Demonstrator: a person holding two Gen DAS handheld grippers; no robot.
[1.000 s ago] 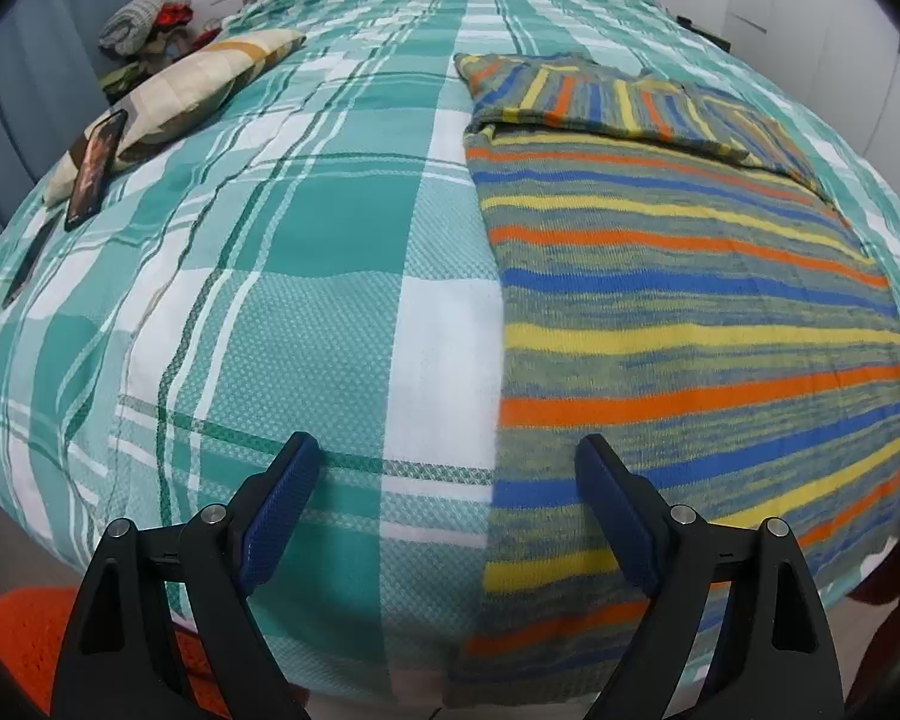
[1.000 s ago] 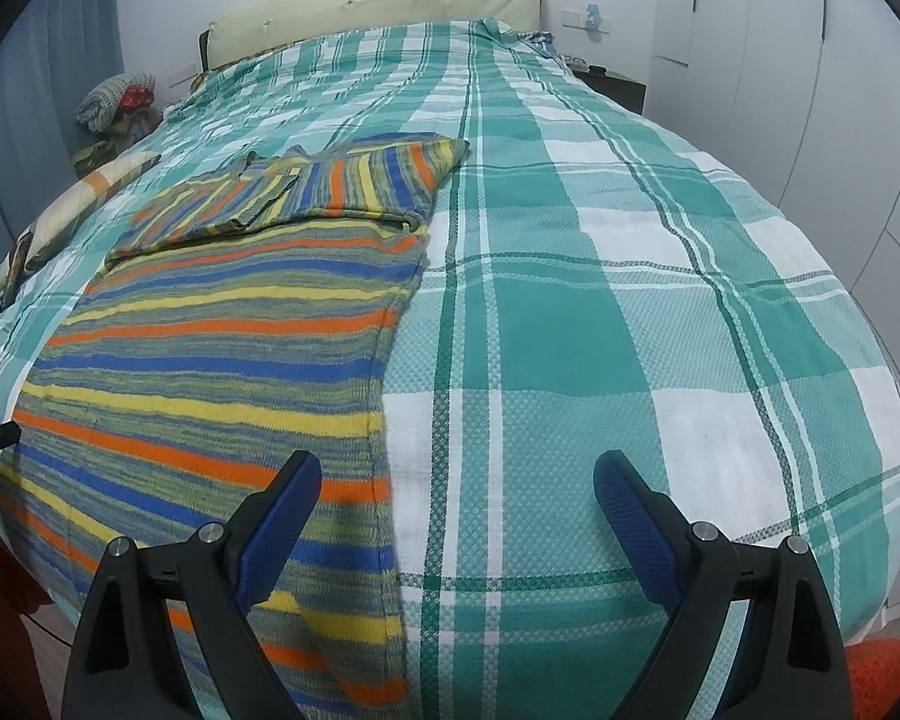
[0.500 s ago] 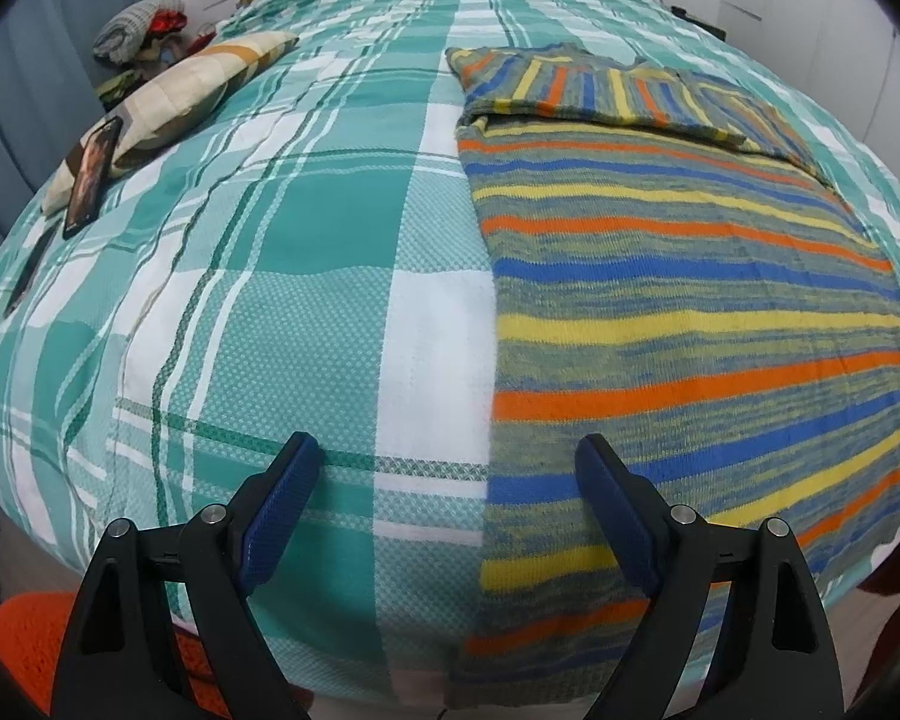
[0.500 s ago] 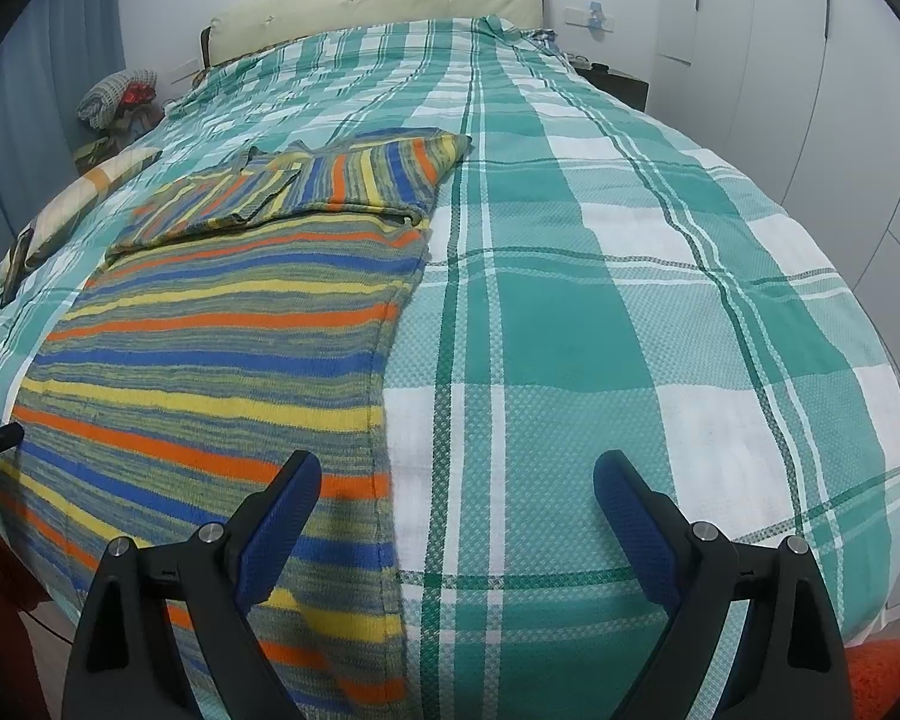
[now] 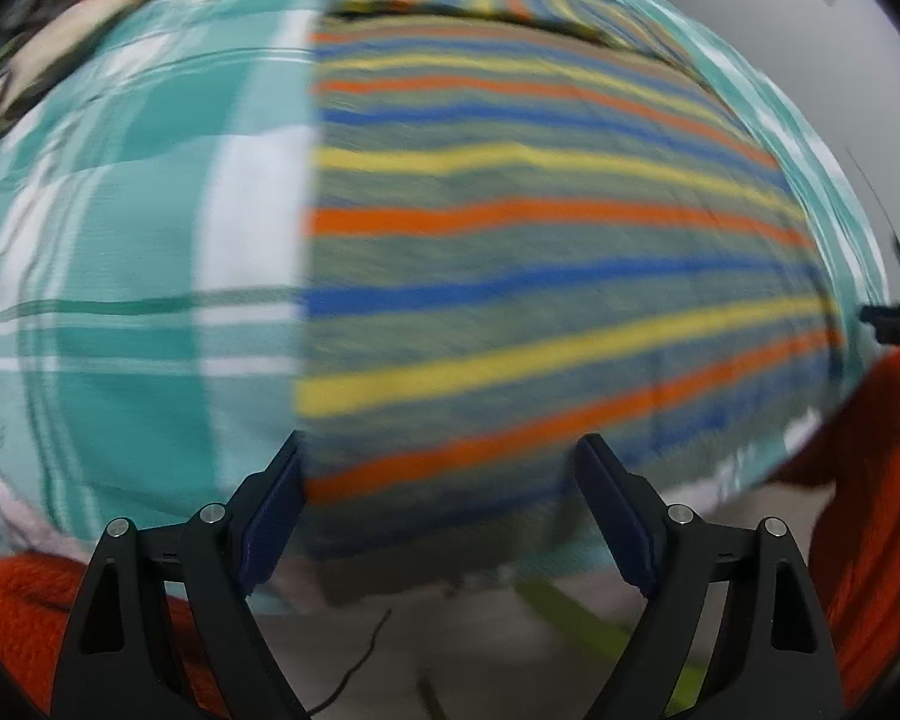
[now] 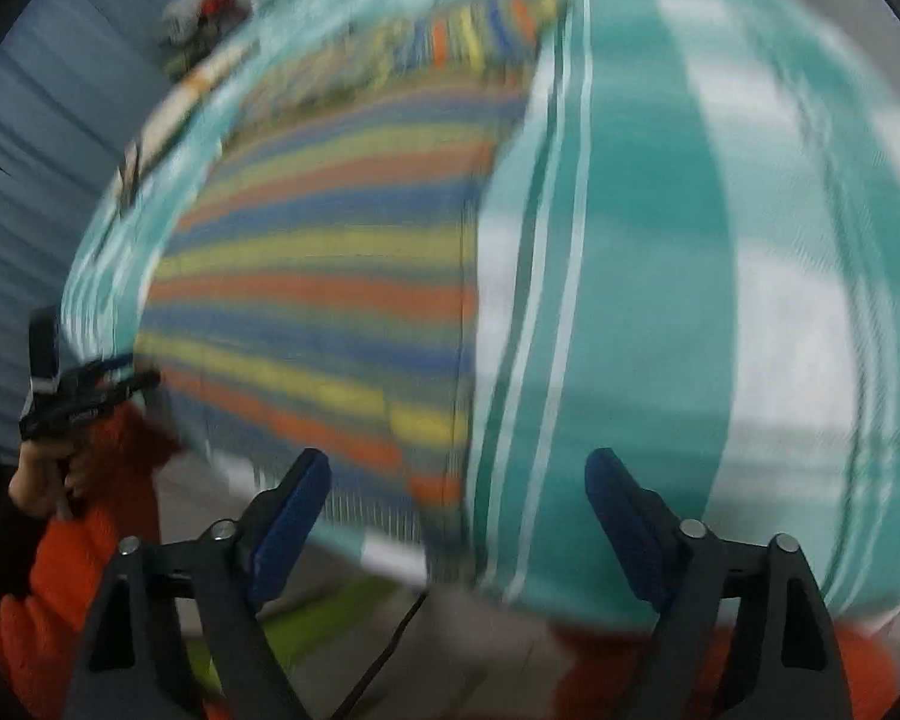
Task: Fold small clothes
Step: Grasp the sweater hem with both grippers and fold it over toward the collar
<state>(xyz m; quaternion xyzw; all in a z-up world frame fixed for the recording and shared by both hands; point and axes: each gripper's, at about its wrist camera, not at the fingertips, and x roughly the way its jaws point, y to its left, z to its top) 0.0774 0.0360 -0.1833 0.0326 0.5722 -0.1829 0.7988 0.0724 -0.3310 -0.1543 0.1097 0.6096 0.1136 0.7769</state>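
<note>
Both my tools, left tool (image 5: 438, 504) and right tool (image 6: 456, 504), gape empty, the right narrowing, over the striped sweater's (image 5: 540, 276) near hem for lifting it

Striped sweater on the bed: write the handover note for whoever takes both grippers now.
Left gripper: open, empty, over the near hem of the striped sweater.
Right gripper: open, jaws have just been closing a little, nothing pinched, at the sweater's near right corner.
Sweater lies flat on the plaid bedspread, sleeves already folded across the top.
Left: take the hem corners and fold the body up.
</note>
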